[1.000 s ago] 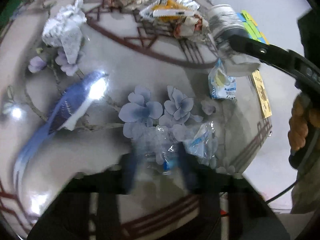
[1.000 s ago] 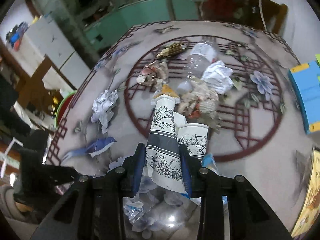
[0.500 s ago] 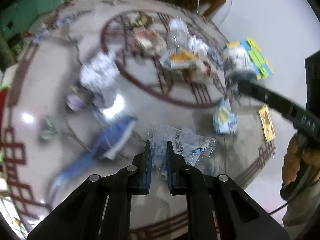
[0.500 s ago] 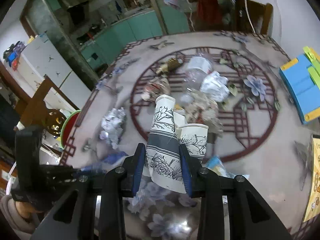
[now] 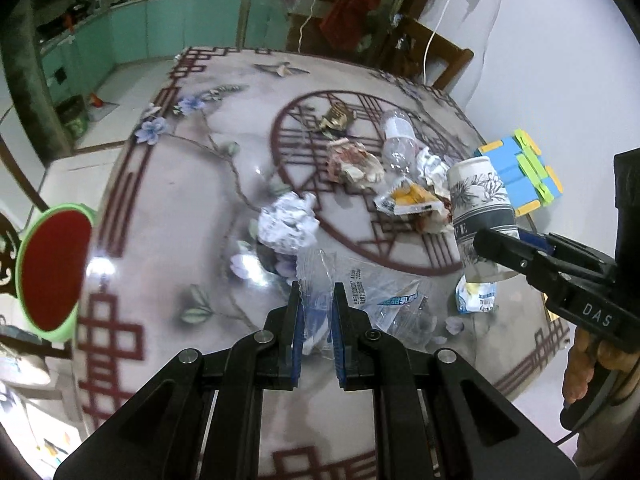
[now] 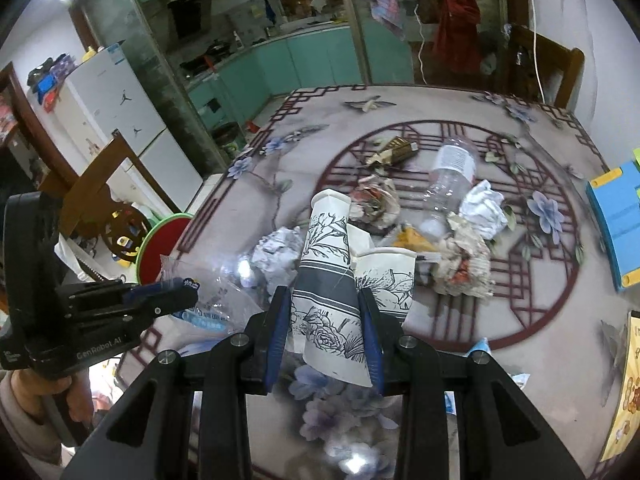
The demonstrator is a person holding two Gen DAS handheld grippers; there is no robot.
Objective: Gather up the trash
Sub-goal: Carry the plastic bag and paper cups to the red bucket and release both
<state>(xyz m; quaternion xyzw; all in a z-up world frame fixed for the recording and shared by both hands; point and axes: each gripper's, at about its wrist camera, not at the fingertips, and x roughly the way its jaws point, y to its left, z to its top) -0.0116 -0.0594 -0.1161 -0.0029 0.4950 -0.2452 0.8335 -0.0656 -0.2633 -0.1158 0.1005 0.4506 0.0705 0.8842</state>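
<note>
Left gripper (image 5: 316,308) has its fingers pinched hard on a clear plastic wrapper (image 5: 376,296), and the crinkled film hangs from the blue pads above the worktop (image 5: 180,216). Over on the right, the right gripper (image 6: 325,322) is clamped on a flattened paper cup (image 6: 326,276) with ink-drawn flowers, a second cup (image 6: 390,280) nested against it, both held clear of the surface. Plenty of rubbish lies on the patterned worktop: a crumpled white paper ball (image 5: 288,222) just beyond the wrapper, a crushed clear bottle (image 6: 450,178), an orange-and-white snack packet (image 5: 408,200), torn printed paper (image 5: 352,160) and a small blue-white sachet (image 5: 476,298) near the edge. A green-rimmed red bin (image 5: 52,272) sits beside the worktop on the left.
</note>
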